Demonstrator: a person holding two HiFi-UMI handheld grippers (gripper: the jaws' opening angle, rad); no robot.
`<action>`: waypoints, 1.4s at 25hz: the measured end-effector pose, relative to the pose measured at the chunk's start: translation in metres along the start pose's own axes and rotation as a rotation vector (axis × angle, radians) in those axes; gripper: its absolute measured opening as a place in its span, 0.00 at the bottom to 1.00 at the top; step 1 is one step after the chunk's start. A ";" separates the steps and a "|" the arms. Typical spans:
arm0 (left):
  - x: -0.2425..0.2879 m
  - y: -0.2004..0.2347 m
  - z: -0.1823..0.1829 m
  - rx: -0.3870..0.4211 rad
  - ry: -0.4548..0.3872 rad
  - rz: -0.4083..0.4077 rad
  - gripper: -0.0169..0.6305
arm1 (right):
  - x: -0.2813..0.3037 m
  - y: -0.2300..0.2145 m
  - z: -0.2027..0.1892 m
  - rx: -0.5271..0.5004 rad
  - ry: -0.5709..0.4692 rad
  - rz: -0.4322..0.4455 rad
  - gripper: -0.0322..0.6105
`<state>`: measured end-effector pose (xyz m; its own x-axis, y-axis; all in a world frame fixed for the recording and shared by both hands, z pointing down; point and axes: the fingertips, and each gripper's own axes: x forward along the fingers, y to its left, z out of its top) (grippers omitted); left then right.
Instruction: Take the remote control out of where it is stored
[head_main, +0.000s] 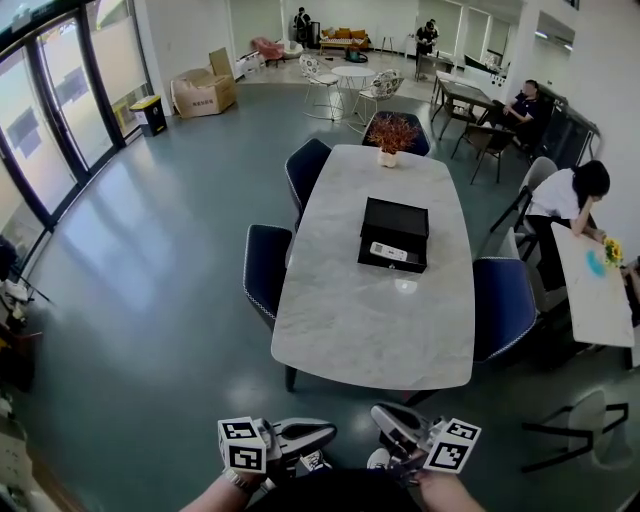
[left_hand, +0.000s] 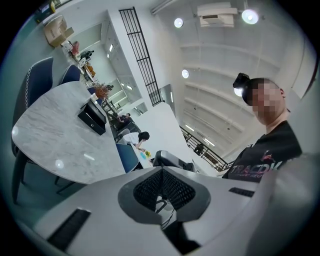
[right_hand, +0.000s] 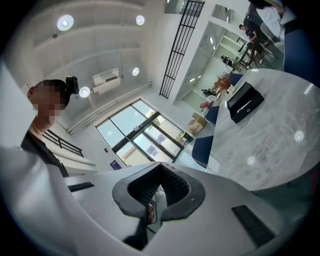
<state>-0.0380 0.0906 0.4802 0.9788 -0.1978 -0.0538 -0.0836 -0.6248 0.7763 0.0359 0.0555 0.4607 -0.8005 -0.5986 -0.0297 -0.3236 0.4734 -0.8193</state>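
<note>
As both hover, left gripper (head_main: 322, 434) closed, empty, right gripper (head_main: 384, 416) likewise

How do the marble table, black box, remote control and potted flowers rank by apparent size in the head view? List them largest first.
1. marble table
2. black box
3. potted flowers, though they stand farther from the camera, so this is unsure
4. remote control
</note>
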 end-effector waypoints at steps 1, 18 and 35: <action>-0.005 0.002 0.001 0.001 0.001 0.000 0.03 | 0.004 0.000 0.001 -0.004 -0.007 -0.002 0.06; -0.058 0.012 0.019 0.002 -0.107 0.057 0.03 | 0.030 -0.032 0.055 -0.153 -0.001 -0.153 0.06; -0.015 0.045 0.074 0.031 -0.245 0.162 0.03 | 0.055 -0.147 0.179 -0.298 0.110 -0.254 0.06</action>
<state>-0.0707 0.0095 0.4694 0.8781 -0.4711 -0.0835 -0.2445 -0.5919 0.7681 0.1301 -0.1624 0.4774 -0.7199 -0.6557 0.2274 -0.6376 0.4954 -0.5900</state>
